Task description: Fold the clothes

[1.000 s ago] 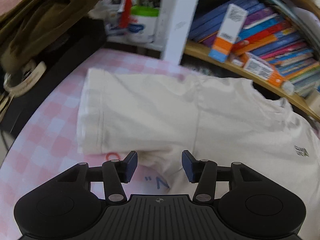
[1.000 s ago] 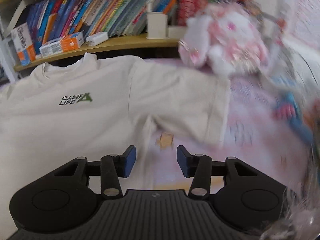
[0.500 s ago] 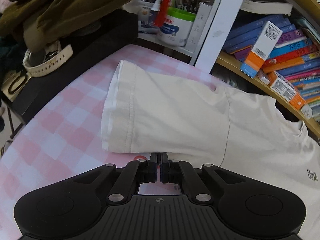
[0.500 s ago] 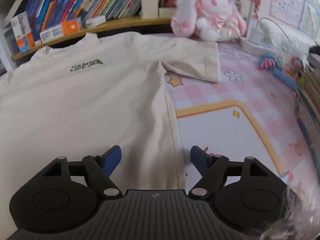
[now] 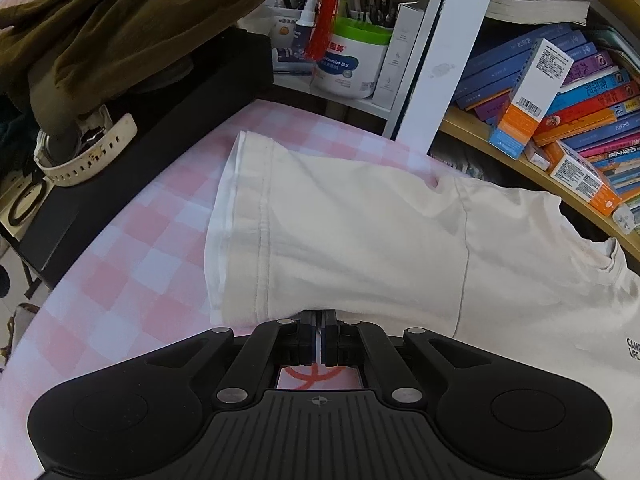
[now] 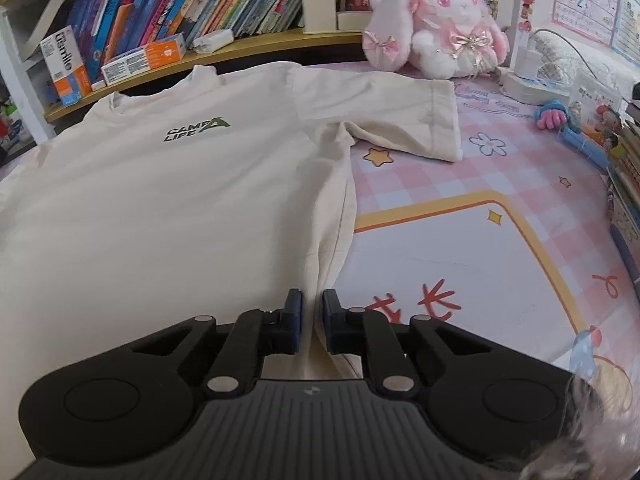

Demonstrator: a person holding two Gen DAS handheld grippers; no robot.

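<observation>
Cream T-shirt (image 6: 160, 216) lies flat, face up, on pink checked desk (image 6: 460, 184). Your left claw (image 5: 320, 336) pinched shut at sleeve's lower edge. Right claw (image 6: 311, 320) has just been closing, side seam bunched between pads. Step: securing grips. Next: lift both evenly, carry side panel inward.

The T-shirt (image 6: 168, 208) lies spread flat on the checked mat (image 6: 480, 248), collar toward the bookshelf (image 6: 248, 46) behind it, one sleeve (image 5: 320, 240) reaching out left, the other (image 6: 400, 112) right. A plush rabbit (image 6: 440, 24) sits behind the right sleeve, and a watch (image 5: 84, 152) rests on the dark stand (image 5: 168, 120) left of the left sleeve. The left gripper (image 5: 319, 338) sits at the left sleeve's near edge, the right gripper (image 6: 311, 320) astride the shirt's right side seam.
</observation>
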